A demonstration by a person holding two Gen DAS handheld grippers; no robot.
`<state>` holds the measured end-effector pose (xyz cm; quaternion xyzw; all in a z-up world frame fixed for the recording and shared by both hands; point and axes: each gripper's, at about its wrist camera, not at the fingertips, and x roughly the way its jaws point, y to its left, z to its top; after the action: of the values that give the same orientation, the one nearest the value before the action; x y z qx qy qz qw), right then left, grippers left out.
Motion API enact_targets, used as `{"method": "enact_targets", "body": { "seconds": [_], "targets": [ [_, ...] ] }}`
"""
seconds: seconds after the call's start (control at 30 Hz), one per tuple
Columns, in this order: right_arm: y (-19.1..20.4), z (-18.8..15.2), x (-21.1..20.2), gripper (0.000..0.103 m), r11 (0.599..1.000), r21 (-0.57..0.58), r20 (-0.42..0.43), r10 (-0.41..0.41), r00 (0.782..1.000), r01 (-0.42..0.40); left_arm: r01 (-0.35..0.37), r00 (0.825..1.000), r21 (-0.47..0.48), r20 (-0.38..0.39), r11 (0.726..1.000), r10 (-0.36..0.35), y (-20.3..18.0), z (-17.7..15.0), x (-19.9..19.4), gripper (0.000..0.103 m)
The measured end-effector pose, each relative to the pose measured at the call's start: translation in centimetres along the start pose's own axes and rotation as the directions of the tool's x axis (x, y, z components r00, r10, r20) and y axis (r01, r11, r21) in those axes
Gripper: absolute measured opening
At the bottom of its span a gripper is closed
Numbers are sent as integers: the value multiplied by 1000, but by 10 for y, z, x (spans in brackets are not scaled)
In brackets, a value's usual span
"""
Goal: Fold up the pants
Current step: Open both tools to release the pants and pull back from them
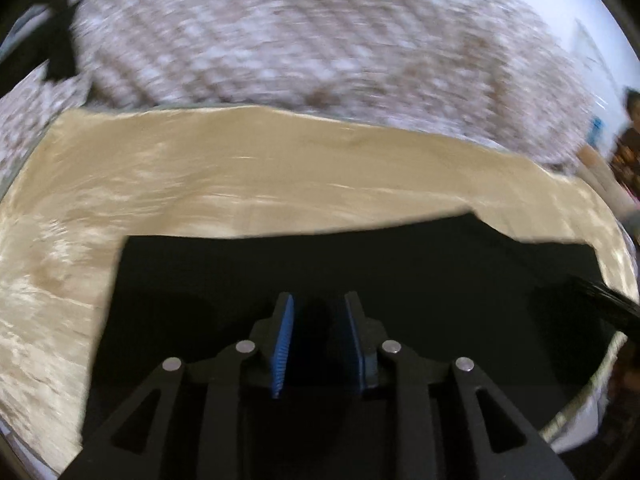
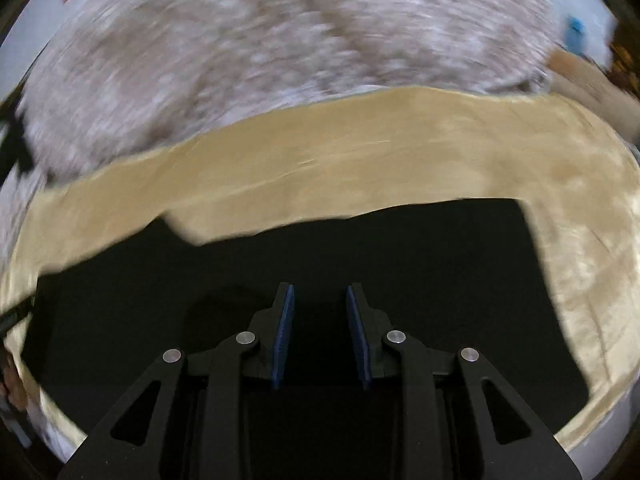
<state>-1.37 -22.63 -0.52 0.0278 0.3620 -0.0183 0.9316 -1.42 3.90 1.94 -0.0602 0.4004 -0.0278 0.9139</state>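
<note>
In the left wrist view, the left tool (image 1: 319, 300) sits at the lower middle of the frame with its two blue-padded fingers (image 1: 285, 344) standing apart, a clear gap between them and nothing held in that gap. Directly beneath and around it spreads the black pants (image 1: 280, 272), a flat dark sheet of cloth filling the lower centre of the frame, with a straight edge at the left and a stepped edge toward the upper right. The pants lie on a tan bench (image 1: 240, 176), whose bare surface shows as a broad band across the middle of the frame and down the left side. Above the bench, the upper half of the frame is a blurred pale patterned floor (image 1: 280, 40). At the right edge, a black strap-like object (image 1: 600, 300) crosses the cloth; what it is cannot be told. In the right wrist view, the right tool (image 2: 320, 292) is likewise at the lower middle, its blue pads (image 2: 285, 336) parted with an empty gap between them. The pants (image 2: 360, 264) again fill the lower centre below it, their far edge running across the middle of the frame with a notch at the left and a squared corner at the upper right. The tan bench (image 2: 360, 160) borders them above and at the right, and the blurred floor (image 2: 240, 40) fills the top.
</note>
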Motion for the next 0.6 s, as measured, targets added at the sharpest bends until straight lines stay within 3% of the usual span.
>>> {"method": "enact_targets", "body": {
  "seconds": [0.1,0.2,0.23,0.27,0.37,0.47,0.6],
  "targets": [
    [41,-16,-2,28,993,-115,-2,29,1000,-29,39,999,43,24,998,-40,-19,-19,-12,33],
    [60,-36,-6,30,989,-135,-9,63,998,-64,54,998,59,18,997,-55,-26,-41,-20,38],
    [63,-44,-5,42,989,-129,-23,65,998,-68,54,999,59,4,997,-54,-25,-47,-19,38],
    [64,-50,-7,45,990,-124,-23,65,998,-68,44,999,56,-3,997,-44,-24,-53,-18,39],
    [69,-66,-21,47,991,-132,9,34,999,-33,25,999,71,23,997,-27,-24,-65,-29,41],
    [70,-79,-31,48,993,-104,26,57,998,-54,32,999,25,32,999,-33,-15,-80,-36,43],
    [75,-98,-29,57,992,-120,33,45,998,-40,27,997,33,70,999,-30,-14,-93,-44,46]
  ]
}}
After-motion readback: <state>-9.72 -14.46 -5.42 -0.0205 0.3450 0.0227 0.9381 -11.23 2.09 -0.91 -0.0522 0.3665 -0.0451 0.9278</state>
